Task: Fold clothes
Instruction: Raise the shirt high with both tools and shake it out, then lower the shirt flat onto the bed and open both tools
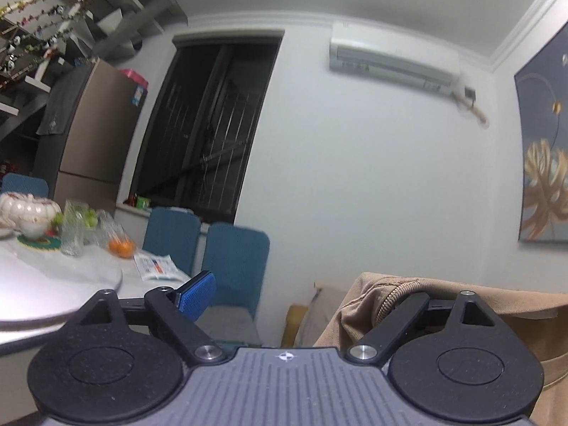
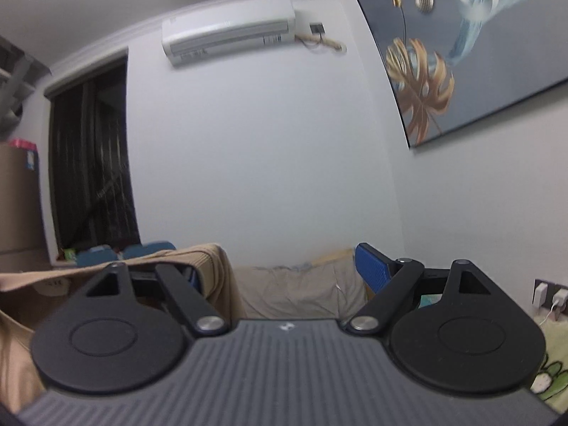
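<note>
Both claws are raised toward the far wall, each spread wide with a tan garment draped over one finger.

The left claw (image 1: 301, 294) shows its blue-padded left finger (image 1: 197, 296) bare, while its right finger is buried under the tan garment (image 1: 390, 305), whose ribbed hem curls over the black linkage; nothing is pinched between the two sides.

The right claw (image 2: 280, 269) mirrors this: its right blue pad (image 2: 372, 269) stands free and its left finger is covered by the same tan cloth (image 2: 213, 266), which stretches off to the left edge of the view and hangs down on the near left.

Beyond the left claw, on the left, a white round bench (image 1: 53, 284) carries a glass jar (image 1: 72, 234), oranges in a bag (image 1: 122, 246), a white pumpkin-shaped pot (image 1: 28, 213) and a printed packet (image 1: 158, 266). Two blue chairs (image 1: 234, 259) stand at its right side. A brown refrigerator (image 1: 96, 135) stands further left, beside a dark barred window (image 1: 209, 124).

On the far wall hangs a white air conditioner (image 2: 227, 35). On the right wall is a large painting of a golden leaf (image 2: 461, 46). Below, between the right claw's fingers, lies a grey cushion or bedding (image 2: 298, 287); chargers sit in a wall socket (image 2: 550, 296) on the near right.
</note>
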`<state>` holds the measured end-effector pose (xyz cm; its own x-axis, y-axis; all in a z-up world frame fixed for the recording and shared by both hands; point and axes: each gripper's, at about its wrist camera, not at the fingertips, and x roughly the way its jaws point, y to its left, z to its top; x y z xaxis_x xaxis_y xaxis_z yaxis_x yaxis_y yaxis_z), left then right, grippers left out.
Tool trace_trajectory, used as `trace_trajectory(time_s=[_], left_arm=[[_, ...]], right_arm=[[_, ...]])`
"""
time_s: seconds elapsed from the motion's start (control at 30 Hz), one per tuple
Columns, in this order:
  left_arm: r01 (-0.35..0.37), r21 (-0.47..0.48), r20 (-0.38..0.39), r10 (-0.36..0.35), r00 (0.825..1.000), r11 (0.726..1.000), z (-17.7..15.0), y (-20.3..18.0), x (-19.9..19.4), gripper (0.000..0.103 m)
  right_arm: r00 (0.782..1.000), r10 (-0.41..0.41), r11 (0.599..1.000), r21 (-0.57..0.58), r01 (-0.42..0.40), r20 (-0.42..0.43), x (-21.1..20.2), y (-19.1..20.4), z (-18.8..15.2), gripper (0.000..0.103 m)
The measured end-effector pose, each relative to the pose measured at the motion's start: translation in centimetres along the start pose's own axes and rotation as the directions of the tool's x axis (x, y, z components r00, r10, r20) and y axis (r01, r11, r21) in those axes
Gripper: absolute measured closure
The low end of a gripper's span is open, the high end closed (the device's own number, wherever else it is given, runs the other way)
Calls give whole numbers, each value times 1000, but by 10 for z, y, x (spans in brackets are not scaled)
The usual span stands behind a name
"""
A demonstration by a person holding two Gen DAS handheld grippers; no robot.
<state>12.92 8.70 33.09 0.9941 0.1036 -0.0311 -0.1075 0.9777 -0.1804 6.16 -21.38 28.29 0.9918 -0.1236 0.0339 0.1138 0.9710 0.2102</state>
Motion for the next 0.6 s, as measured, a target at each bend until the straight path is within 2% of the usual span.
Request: trace_trajectory(time_s=[0.17, 0.37, 0.5, 0.6], left_arm=[[0, 9, -113, 1, 994, 1000, -90, 2, 111, 12], [-4, 81, -228, 23, 973, 997, -216, -4, 254, 10], [-5, 134, -344, 51, 938, 991, -316, -7, 338, 10], [-8, 142, -440, 70, 895, 990, -383, -4, 387, 10]], right_arm=[[995, -46, 999, -6, 46, -91, 93, -12, -86, 19], [968, -114, 993, -45, 106, -225, 228, -29, -197, 19], [935, -148, 988, -96, 123, -322, 313, -48, -281, 20], [897, -171, 983, -124, 132, -407, 362, -65, -343, 20]])
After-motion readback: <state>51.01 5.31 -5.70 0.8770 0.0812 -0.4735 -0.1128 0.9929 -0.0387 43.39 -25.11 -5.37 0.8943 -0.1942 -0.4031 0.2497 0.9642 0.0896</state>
